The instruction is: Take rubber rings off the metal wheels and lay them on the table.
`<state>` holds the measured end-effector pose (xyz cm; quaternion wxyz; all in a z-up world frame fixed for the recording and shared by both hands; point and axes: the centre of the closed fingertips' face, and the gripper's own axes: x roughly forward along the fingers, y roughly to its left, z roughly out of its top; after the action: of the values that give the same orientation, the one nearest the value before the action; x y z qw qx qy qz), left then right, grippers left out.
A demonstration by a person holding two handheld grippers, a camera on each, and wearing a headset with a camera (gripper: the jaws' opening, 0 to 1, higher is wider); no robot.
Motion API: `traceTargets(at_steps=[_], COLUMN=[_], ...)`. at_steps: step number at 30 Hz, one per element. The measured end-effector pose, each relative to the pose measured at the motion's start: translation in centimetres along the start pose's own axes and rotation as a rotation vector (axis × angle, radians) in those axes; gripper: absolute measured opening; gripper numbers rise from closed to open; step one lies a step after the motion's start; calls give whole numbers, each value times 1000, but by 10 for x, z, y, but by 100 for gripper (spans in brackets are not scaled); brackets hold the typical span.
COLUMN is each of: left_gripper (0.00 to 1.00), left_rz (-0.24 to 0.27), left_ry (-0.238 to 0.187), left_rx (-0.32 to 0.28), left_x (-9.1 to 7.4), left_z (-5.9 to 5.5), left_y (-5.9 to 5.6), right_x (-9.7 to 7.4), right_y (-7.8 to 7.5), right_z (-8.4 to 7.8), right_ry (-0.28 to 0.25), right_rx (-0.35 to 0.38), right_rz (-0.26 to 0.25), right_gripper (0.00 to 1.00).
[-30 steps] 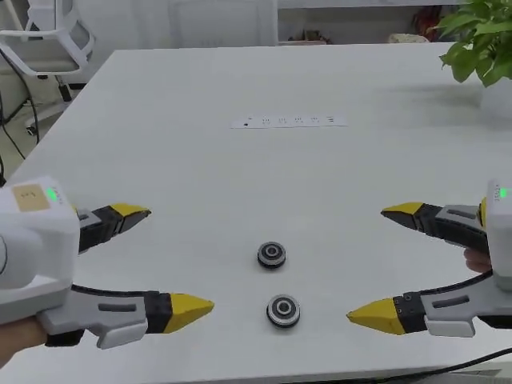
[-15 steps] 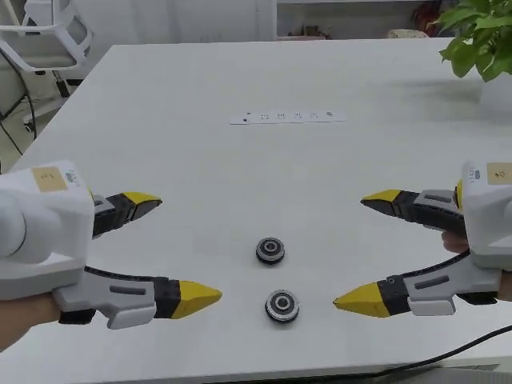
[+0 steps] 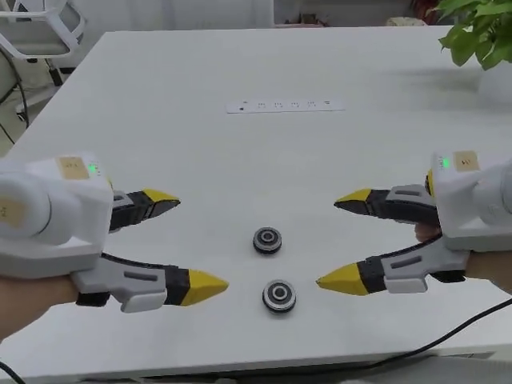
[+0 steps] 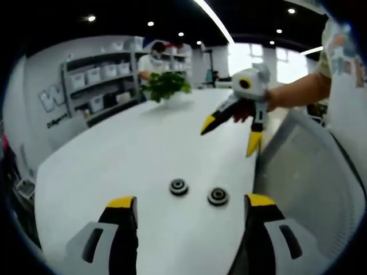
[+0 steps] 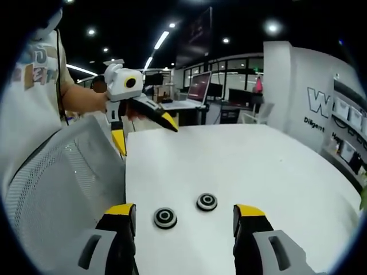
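While both pairs of jaws stand spread, two metal wheels [image 3: 267, 240] lie on the surface [image 3: 240, 160].
Head view: left gripper [image 3: 202, 240] lower left, right gripper [image 3: 326, 242] lower right, wheels low centre between them, rubber rings [image 3: 256, 241] on. Left gripper view: wheels just above its jaw tips. Right gripper view: likewise.

Head view bright, evenly lit, sharp; soft shadows on table [image 3: 240, 160]. Gripper views fisheye-bent, ceiling lights [image 4: 213, 18] glaring.
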<state>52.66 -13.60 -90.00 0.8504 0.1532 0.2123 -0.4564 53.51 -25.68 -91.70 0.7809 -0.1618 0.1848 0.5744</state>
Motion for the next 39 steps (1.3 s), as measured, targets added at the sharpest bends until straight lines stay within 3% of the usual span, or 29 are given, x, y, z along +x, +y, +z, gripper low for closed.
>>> traceTargets(at_steps=[5, 14, 28, 39], left_gripper=[73, 67, 58, 53], left_rz=[-20, -58, -144, -203], left_ry=[10, 8, 33, 73], left_rx=[-1, -12, 13, 38], left_x=[7, 18, 36, 49], left_z=[-2, -3, -8, -19], left_y=[1, -1, -18, -31], right_x=[7, 16, 29, 40], right_y=[-3, 0, 4, 13], right_z=[-4, -11, -15, -31], right_ry=[5, 22, 12, 58], right_rx=[9, 11, 33, 35], right_rz=[15, 41, 89, 141], right_gripper=[58, 50, 42, 41])
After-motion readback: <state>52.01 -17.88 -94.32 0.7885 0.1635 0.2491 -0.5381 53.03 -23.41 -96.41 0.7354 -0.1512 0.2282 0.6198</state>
